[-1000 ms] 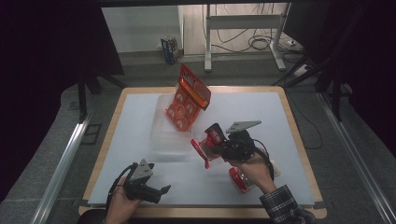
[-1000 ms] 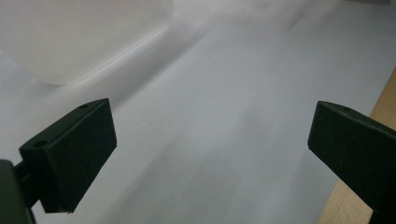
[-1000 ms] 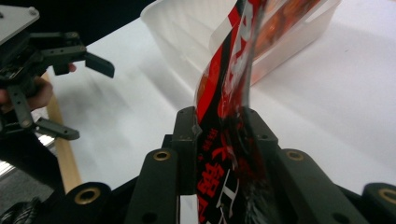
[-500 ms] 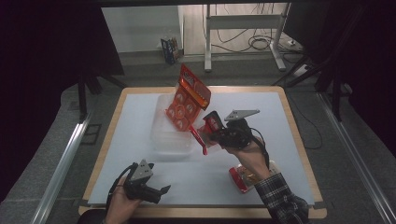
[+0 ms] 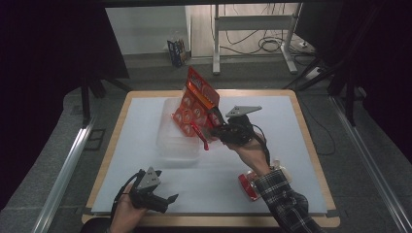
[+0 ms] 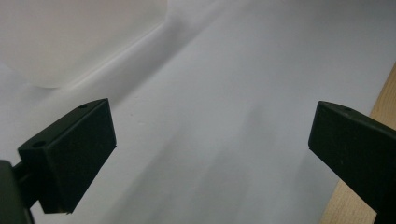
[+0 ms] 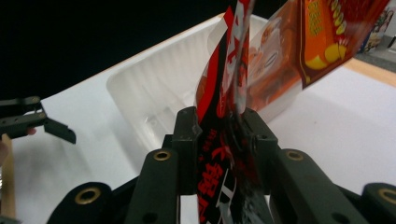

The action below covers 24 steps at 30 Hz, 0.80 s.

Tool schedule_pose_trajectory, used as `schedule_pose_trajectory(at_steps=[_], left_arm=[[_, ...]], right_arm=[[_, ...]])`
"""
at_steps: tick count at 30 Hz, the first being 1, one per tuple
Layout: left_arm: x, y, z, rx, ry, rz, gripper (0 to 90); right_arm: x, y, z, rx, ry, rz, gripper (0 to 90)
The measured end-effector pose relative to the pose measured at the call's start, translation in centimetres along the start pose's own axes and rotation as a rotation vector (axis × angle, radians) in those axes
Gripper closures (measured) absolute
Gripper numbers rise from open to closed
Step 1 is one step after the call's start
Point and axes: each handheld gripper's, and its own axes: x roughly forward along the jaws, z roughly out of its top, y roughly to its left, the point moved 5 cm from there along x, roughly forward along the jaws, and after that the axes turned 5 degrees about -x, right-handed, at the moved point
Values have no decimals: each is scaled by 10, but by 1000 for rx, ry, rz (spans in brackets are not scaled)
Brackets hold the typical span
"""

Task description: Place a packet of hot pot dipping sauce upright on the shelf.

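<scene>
Since the earlier frames the right gripper (image 5: pixel 210 127) has been carried up the table with its red packet (image 5: pixel 200 137), from beside the near edge of the tub (image 5: pixel 167 145) to a place over the tub's right rim; the left gripper (image 5: pixel 163 200) has been kept where it was.

From the high view, the right gripper is seen pointing leftward at the clear tub, its grey plate on top and a checked sleeve (image 5: pixel 282 199) behind it. The red packet is clamped between its jaws and hangs out ahead of them, over the tub's right wall. A large orange bag (image 5: pixel 197 104) is leant upright in the tub, just beyond the jaws, and appears to touch the packet's upper end. Another red packet (image 5: pixel 248 187) is left on the white table (image 5: pixel 301 160), behind the right gripper, beside the sleeve. The left gripper is held low near the table's front edge, well apart from the tub, its jaws spread.

From the left gripper view, the two black jaws are seen standing wide apart with nothing between them. Ahead of them lies bare table, with the tub's pale wall (image 6: pixel 70 42) at the upper left and the wooden border at the right.

From the right gripper view, the jaws are closed narrowly on the red packet (image 7: pixel 219 154), whose foil is pinched flat between the pads and rises above them. The ribbed tub (image 7: pixel 154 93) lies straight ahead, just under the packet's top, and the orange bag (image 7: pixel 327 42) is seen beyond to the right. The left gripper (image 7: pixel 44 123) is seen far off at the left.
</scene>
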Motion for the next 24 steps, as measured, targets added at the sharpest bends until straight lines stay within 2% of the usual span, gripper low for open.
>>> schedule_pose_trajectory(at_steps=[18, 24], left_arm=[[1, -1, -1, 12, 12, -9, 7], [2, -2, -1, 16, 19, -9, 7]], right_arm=[[33, -1, 21, -52, -52, -1, 701], [46, 2, 21, -73, -39, 12, 701]])
